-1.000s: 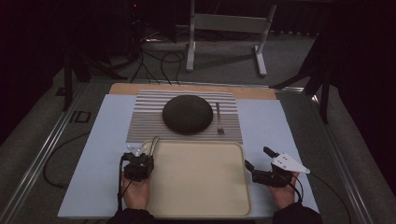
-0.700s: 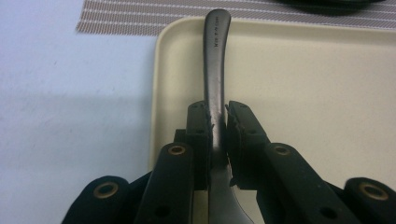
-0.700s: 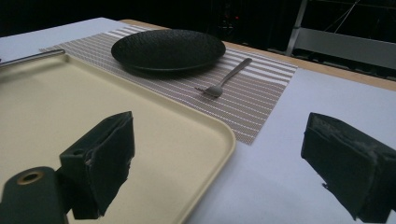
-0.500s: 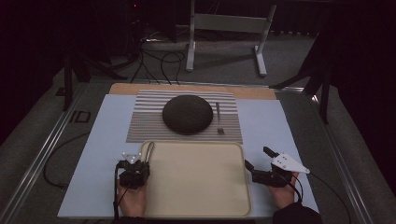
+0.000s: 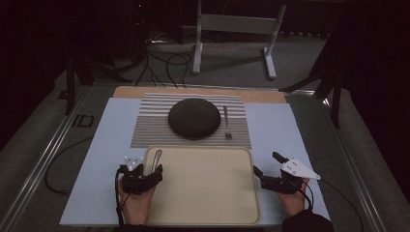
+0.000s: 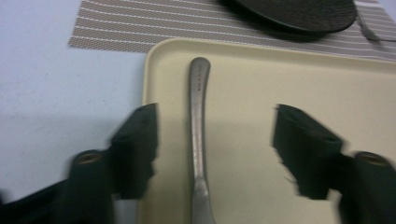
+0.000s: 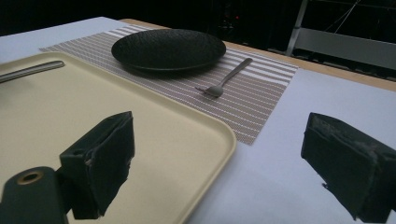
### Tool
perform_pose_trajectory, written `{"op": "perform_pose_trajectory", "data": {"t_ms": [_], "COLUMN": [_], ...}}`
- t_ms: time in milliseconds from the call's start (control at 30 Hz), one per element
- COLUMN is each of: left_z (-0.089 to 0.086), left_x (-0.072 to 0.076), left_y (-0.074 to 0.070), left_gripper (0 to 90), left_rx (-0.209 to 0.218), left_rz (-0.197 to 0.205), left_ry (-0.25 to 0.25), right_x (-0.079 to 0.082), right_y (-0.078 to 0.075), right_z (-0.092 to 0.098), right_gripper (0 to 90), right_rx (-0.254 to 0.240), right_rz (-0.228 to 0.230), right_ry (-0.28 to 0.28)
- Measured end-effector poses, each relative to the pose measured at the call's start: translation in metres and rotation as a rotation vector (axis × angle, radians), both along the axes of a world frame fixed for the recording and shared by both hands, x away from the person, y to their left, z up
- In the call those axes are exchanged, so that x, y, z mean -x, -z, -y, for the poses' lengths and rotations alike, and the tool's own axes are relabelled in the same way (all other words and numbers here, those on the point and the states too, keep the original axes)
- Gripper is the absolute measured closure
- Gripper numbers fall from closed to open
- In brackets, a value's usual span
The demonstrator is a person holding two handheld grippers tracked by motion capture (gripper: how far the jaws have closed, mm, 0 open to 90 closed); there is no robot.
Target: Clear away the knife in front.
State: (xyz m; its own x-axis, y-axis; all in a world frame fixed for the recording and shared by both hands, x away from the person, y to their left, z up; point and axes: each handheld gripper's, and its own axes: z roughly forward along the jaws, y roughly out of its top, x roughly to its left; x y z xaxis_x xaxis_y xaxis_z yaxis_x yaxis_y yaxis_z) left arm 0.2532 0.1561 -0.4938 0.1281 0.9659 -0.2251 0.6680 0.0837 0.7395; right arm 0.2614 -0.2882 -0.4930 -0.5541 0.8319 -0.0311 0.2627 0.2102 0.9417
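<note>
Left gripper (image 6: 215,149) sits at the tray's (image 5: 208,212) near-left corner, jaws wide apart around a metal utensil handle (image 6: 198,135) lying in the tray — not touching it. Right gripper (image 7: 219,168) hangs at the tray's right edge, jaws wide too, holding nothing. Farther off, the plate (image 5: 194,118) and fork (image 5: 226,123) sit on the striped mat (image 5: 150,128).

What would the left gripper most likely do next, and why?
Probably shut on the utensil handle. The left gripper is open, its jaws standing either side of the handle, which lies on the tray near its left rim. Nothing is held yet.
</note>
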Motion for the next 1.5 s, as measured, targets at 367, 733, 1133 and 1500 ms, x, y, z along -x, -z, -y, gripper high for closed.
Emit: {"op": "perform_pose_trajectory", "data": {"t_ms": [367,733,1133,1500], "left_z": [-0.004,-0.013,-0.036,-0.052], "left_x": [-0.007,-0.015,-0.02,-0.017], "left_y": [-0.011,-0.017,-0.022,-0.023], "left_gripper": [2.3,0.0,0.0,0.0], "left_rx": [0.043,-0.039,-0.102,-0.134], "left_rz": [0.073,0.151,0.219,0.277], "left_ry": [0.123,0.152,0.184,0.203], "right_x": [0.0,-0.001,-0.001,-0.002], "right_y": [0.0,0.0,0.0,0.001], "right_z": [0.0,-0.001,-0.001,-0.001], "right_gripper": [9.7,9.7,9.7,9.7], "right_rx": [0.0,0.002,0.002,0.005], "right_rz": [0.0,0.0,0.0,-0.003], "right_ry": [0.0,-0.001,0.001,0.007]}}
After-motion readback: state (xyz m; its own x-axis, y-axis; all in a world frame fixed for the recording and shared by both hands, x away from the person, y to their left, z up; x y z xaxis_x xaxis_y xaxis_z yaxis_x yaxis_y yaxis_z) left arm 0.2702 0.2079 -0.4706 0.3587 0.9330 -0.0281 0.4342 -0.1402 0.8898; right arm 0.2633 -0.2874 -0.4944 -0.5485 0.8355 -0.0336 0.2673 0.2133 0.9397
